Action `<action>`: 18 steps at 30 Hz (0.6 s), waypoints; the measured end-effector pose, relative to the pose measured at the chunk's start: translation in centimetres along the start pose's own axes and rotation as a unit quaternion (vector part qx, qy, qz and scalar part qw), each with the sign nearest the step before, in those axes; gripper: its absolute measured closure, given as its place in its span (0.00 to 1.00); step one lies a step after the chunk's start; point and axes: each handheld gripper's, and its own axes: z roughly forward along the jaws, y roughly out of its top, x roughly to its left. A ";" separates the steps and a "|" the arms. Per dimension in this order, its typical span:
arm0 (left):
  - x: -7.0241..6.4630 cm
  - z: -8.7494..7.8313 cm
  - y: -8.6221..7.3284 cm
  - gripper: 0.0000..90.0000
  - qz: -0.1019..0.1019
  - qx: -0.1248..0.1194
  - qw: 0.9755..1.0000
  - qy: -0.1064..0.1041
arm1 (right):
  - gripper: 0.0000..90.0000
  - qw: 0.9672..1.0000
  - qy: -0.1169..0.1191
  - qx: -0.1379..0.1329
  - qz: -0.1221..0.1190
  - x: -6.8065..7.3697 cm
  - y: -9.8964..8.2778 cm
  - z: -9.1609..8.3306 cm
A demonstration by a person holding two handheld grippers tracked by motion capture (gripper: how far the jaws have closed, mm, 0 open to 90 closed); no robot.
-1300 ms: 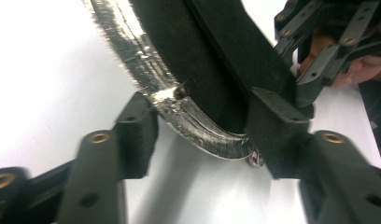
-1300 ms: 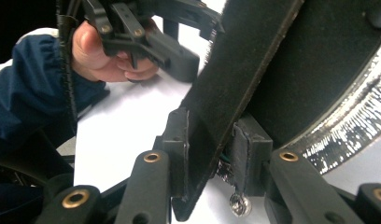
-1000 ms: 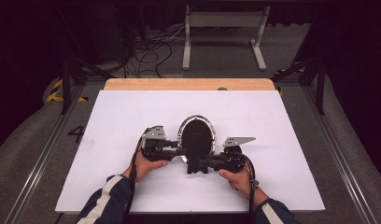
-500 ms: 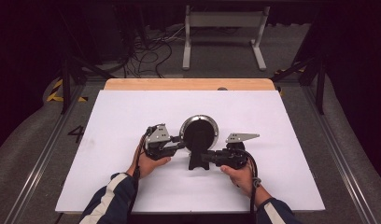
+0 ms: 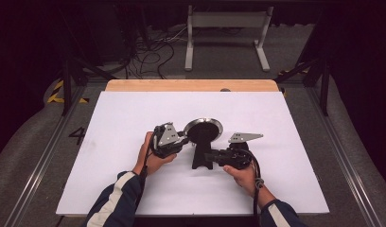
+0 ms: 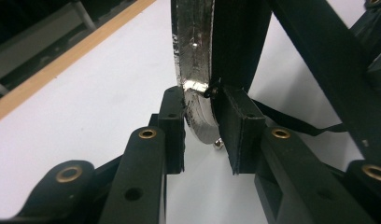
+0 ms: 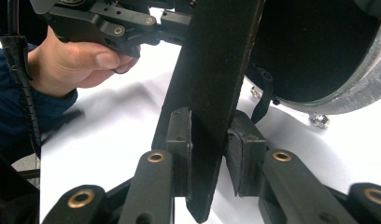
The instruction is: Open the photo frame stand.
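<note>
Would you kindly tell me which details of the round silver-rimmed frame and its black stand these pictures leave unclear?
- Front face of the round frame: the high view shows its dark back; glass or picture stays unknown.
- Frame's upper part: cut by the top edge in the left gripper view.
- Black stand: both ends run out of the right gripper view.
- Small bead feet: too small to identify.
- Left hand-held gripper pads: contact on the rim's far side is hidden.

The person wears dark navy sleeves [image 5: 116,198] with a white stripe. Each hand-held gripper, left [image 5: 182,138] and right [image 5: 209,157], is black with brass-ringed pivot holes, a grey three-cornered plate [image 5: 244,137] on top and a black trailing cable [image 5: 255,189].
</note>
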 end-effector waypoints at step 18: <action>-1.1 0.5 -0.2 0.81 0.019 0.009 0.999 0.037 | 0.82 0.999 -0.036 0.031 -0.024 0.0 -0.2 0.4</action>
